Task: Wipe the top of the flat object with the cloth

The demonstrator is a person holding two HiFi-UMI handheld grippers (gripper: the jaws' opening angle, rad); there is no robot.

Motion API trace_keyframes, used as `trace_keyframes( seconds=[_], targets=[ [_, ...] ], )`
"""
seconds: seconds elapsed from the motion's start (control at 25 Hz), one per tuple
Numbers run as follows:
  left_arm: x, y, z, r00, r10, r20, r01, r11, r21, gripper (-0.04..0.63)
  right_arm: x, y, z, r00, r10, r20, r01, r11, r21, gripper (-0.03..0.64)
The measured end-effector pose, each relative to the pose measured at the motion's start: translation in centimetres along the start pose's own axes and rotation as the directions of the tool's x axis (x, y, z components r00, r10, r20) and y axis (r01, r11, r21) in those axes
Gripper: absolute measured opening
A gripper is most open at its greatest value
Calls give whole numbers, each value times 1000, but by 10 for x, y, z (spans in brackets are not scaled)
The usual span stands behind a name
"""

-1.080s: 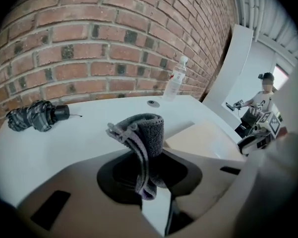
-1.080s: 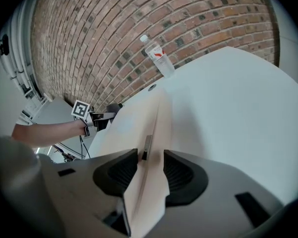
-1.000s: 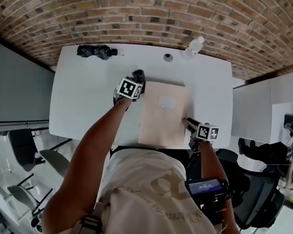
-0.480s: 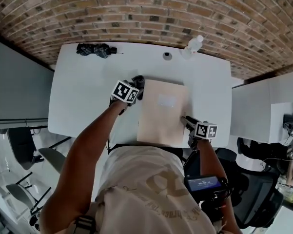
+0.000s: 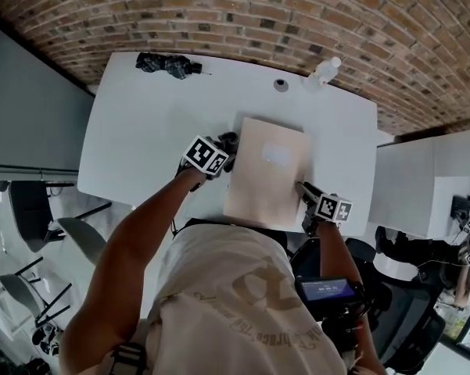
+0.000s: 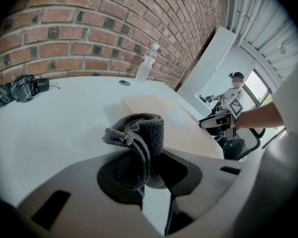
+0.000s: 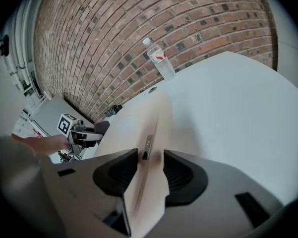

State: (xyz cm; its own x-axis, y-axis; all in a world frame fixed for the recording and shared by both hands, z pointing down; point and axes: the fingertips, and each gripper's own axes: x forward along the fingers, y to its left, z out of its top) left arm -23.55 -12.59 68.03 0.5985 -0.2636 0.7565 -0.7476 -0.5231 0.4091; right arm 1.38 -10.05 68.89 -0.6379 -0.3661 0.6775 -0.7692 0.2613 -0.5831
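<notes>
Left gripper (image 6: 146, 165) clamps the cloth (image 6: 141, 130); right gripper (image 7: 149, 167) pinches the board (image 7: 136, 118), its near end hidden

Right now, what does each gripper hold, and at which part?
The left gripper holds the cloth by its bunched lower end; the right gripper clamps the flat object at its right edge.

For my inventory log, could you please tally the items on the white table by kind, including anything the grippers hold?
Plastic water bottle: 1
Folded black umbrella: 1
Small round dark object: 1
Flat beige object, edge clamped by the right gripper: 1
Grey cloth, held in the left gripper: 1
Total: 5
</notes>
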Motion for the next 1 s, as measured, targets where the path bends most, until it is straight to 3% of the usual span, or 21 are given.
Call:
trace_keyframes(
  seconds=[0.24,0.48,1.0],
  targets=[
    [-10,-25,-33,999,-32,-23,33,999,40,101,0,1,-1,1000,-8,12,8,1000,-1,175],
    [-20,-51,-62,998,-61,-4,61,998,16,101,0,0,0,999,-25,23,25,1000,6,175],
    [-34,-88,-108,999,-34,-23,35,999,28,101,0,0,0,999,-44,-15,44,997,-59,175]
  ],
)
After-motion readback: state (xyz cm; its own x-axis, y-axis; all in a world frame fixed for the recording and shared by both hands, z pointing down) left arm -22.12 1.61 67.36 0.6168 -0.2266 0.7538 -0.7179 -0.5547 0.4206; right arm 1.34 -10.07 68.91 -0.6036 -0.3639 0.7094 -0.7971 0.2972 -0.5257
